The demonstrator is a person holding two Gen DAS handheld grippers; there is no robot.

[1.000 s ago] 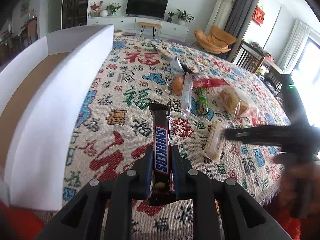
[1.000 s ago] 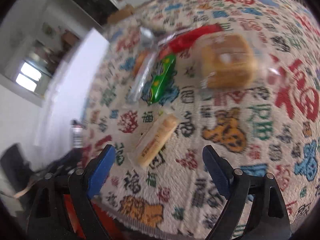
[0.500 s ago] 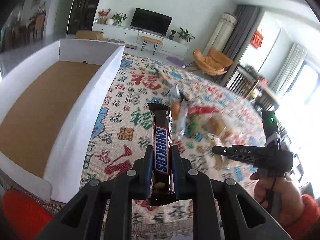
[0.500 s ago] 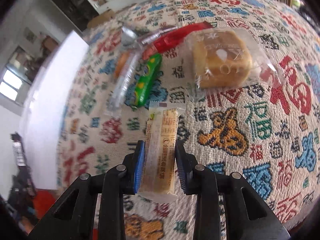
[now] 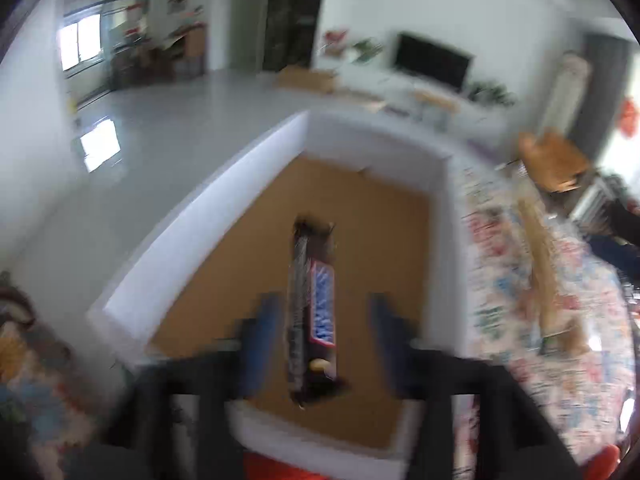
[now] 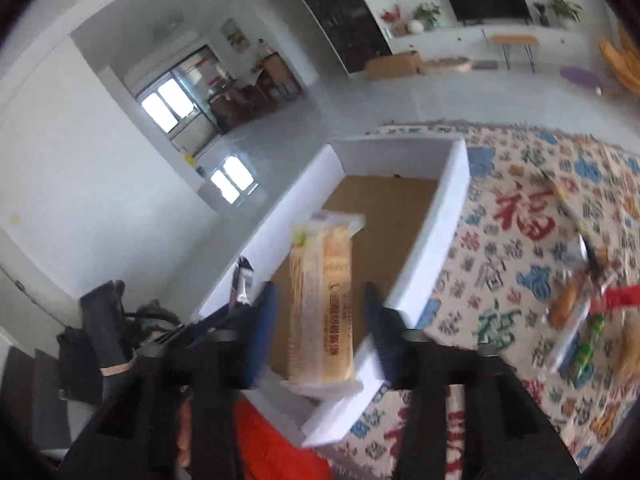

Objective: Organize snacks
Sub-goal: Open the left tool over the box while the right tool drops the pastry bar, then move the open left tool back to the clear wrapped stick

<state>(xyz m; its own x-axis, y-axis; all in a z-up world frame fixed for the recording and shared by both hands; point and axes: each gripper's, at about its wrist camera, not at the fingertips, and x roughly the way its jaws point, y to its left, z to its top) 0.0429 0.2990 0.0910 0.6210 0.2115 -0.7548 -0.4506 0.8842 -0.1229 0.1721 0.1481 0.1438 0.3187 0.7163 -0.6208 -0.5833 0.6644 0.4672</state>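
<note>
Now the left gripper hangs over the white box, its jaws just sprung wide, and the chocolate bar sits loose between them above the brown floor. Rightward, the right gripper has likewise just parted; the biscuit pack lies untouched between its jaws, over the box's near end.

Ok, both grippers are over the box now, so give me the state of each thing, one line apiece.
left gripper: jaws just opened, pads clear of the bar.
Snickers bar: released, between the open fingers over the box.
right gripper: jaws just opened, no grip.
wafer pack: released, between the open fingers over the box.
white box: open-topped, brown floor.
remaining snacks: lying on the patterned tablecloth.
</note>
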